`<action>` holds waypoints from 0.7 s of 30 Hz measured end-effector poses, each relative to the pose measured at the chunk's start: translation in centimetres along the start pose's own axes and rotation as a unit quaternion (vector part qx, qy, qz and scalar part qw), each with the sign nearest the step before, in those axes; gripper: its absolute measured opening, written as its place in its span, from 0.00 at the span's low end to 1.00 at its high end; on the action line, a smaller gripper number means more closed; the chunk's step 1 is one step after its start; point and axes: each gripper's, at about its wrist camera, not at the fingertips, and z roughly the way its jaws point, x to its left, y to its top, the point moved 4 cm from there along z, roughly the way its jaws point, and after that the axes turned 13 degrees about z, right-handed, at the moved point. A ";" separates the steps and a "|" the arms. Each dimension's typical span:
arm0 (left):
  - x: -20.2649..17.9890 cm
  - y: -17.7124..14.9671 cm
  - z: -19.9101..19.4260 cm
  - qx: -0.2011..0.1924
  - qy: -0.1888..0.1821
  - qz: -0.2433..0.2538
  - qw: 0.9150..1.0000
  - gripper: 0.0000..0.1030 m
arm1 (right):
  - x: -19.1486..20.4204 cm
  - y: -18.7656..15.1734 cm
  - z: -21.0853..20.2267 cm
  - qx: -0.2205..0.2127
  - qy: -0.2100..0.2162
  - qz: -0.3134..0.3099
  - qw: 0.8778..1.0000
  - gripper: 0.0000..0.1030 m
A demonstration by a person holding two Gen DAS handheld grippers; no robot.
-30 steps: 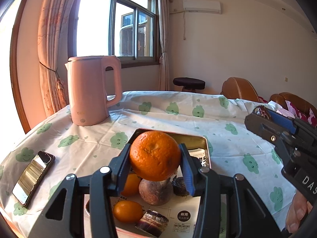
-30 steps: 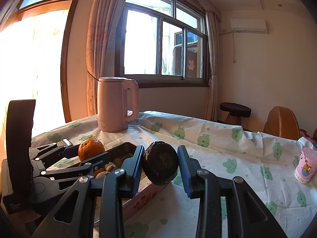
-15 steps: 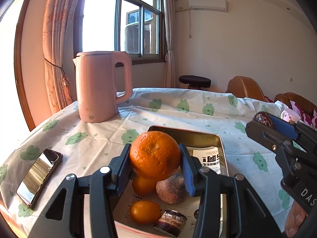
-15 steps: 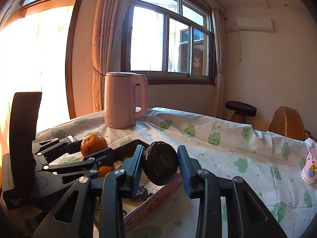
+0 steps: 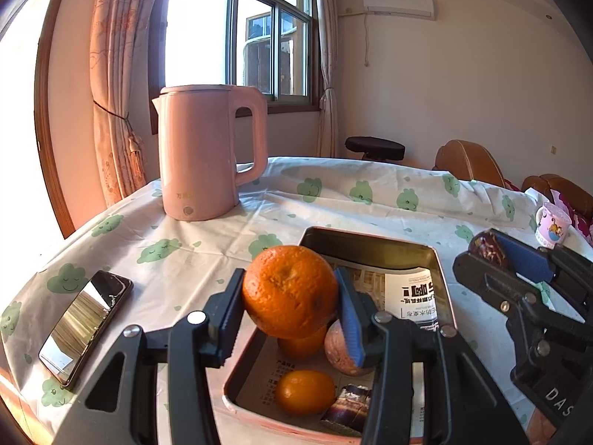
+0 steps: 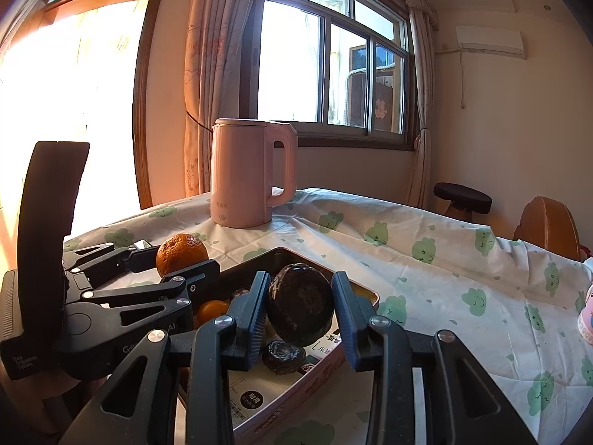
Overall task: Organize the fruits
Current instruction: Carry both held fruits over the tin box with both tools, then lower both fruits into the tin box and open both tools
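Holding small oranges (image 5: 304, 392) and a brown fruit (image 5: 343, 352), the tin tray (image 5: 374, 246).

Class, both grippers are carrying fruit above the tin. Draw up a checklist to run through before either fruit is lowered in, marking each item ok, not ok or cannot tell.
1. Left gripper grips the orange firmly between both pads: ok.
2. Right gripper grips the dark wrinkled fruit between both pads: ok.
3. Tin sits flat on the tablecloth: ok.
4. Free space in the tin: ok, the far half, lined with printed paper, is bare.
5. Small oranges already in the tin lie below the held orange, so a straight drop would hit them: not ok.
6. The two grippers are clear of each other: ok, a gap shows between them.
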 end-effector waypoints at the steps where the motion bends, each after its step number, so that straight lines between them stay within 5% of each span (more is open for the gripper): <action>1: 0.1 -0.1 0.0 0.001 0.001 -0.001 1.000 0.47 | 0.2 -0.1 0.1 0.002 0.001 -0.001 1.000 0.36; 21: 0.1 -1.3 0.8 0.025 -0.012 0.008 1.000 0.47 | 0.8 -2.3 2.6 0.061 0.003 -0.007 0.998 0.36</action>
